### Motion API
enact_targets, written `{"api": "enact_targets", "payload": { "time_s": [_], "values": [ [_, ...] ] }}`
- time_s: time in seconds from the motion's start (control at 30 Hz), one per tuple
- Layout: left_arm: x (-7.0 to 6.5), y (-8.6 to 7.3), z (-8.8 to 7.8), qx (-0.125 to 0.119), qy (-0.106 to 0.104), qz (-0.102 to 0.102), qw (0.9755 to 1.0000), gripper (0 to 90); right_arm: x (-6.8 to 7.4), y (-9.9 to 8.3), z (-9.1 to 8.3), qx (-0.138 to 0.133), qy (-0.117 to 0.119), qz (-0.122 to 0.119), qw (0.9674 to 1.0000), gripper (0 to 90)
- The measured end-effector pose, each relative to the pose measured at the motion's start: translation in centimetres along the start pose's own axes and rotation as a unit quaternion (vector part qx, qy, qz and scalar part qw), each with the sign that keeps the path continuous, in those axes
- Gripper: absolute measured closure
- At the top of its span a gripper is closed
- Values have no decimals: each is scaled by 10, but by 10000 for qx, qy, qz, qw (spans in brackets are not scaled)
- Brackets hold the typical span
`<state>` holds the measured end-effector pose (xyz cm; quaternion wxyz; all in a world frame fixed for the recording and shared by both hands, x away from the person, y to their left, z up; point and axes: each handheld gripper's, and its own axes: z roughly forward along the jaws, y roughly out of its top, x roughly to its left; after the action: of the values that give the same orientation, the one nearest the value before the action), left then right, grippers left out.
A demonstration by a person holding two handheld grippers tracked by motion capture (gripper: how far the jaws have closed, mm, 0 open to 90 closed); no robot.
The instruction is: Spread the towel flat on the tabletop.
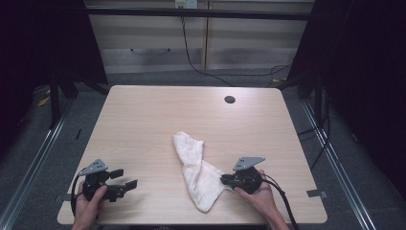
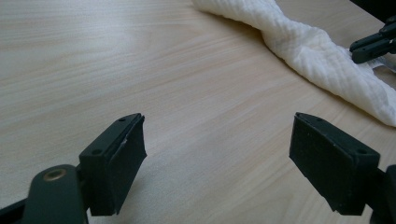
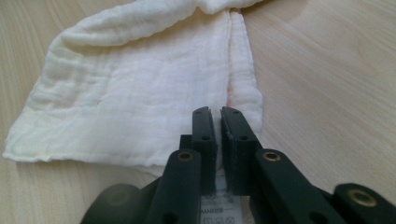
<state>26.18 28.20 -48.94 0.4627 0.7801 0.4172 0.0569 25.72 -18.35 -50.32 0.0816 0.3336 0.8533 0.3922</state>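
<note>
Pale wood-grain table (image 1: 143, 124), one round cable hole (image 1: 230, 99) near its far edge. Item: white waffle-weave cloth (image 1: 196, 170), crumpled lengthwise, lying flat at the near centre of the table. Right gripper (image 1: 226, 180): at the cloth's near right edge, jaws nearly together and pinching the hem with its sewn-in label. Left gripper (image 1: 125, 178): held over bare table well left of the cloth, jaws wide apart, nothing between them.
</note>
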Motion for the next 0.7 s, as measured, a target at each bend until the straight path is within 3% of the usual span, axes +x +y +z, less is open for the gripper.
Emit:
{"api": "enact_targets", "payload": {
  "time_s": [0.17, 0.4, 0.57, 0.7],
  "values": [
    [0, 0, 0, -8, 8, -21, 10000, 181, 0, 2, -3, -68, -49, 38, 10000, 890],
    [1, 0, 1, 32, 19, -6, 10000, 181, -16, 11, -23, -417, -202, 459, 9979, 899],
    [1, 0, 1, 17, 28, -9, 10000, 181, -24, 29, -38, -737, -241, 506, 9957, 899],
    [1, 1, 1, 0, 37, -36, 10000, 181, -26, 42, -46, -840, -309, 471, 9949, 899]
  ]
}}
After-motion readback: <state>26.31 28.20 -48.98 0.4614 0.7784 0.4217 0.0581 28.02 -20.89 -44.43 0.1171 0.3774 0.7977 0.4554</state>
